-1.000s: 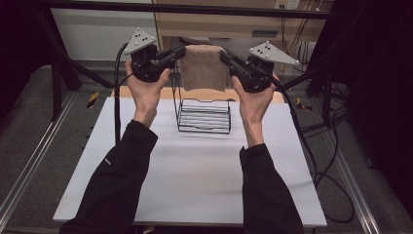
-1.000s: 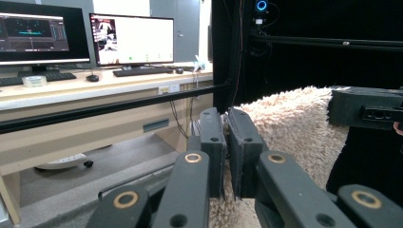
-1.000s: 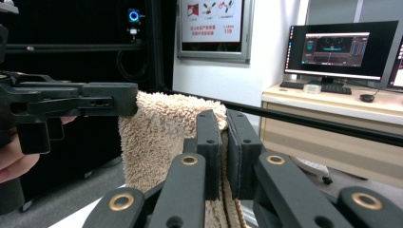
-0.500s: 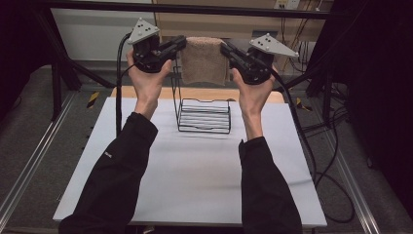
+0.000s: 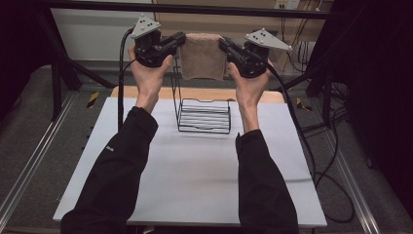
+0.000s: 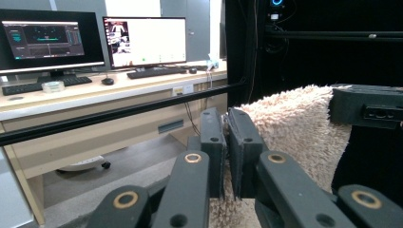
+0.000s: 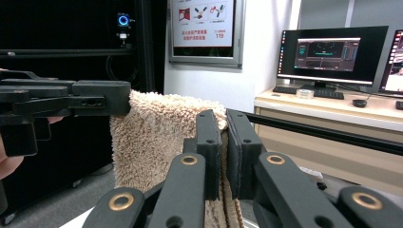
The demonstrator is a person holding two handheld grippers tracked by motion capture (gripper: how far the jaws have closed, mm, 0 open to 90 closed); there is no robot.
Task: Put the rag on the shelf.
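A beige fluffy towel [image 5: 203, 56] hangs folded in the air between my two grippers, high above the black wire rack [image 5: 204, 115] on the white table. My left gripper [image 5: 181, 38] is shut on the towel's left top corner, my right gripper [image 5: 223, 43] on its right top corner. In the left gripper view the towel [image 6: 294, 128] is pinched between the jaws of the left gripper [image 6: 227, 135]. The right gripper view shows the towel [image 7: 157, 137] clamped by the right gripper [image 7: 223, 137], with the other gripper on its far corner.
The white table top [image 5: 195, 170] lies under my arms, with a wooden strip [image 5: 195, 92] along its far edge. A black frame bar [image 5: 219, 9] crosses above the grippers. Cables [image 5: 302, 141] trail off the right. Desks with monitors [image 6: 142, 40] stand beyond.
Both hands have carried the stretched towel away from me and a little higher in the high view, over the rack's far side. Both grips held.
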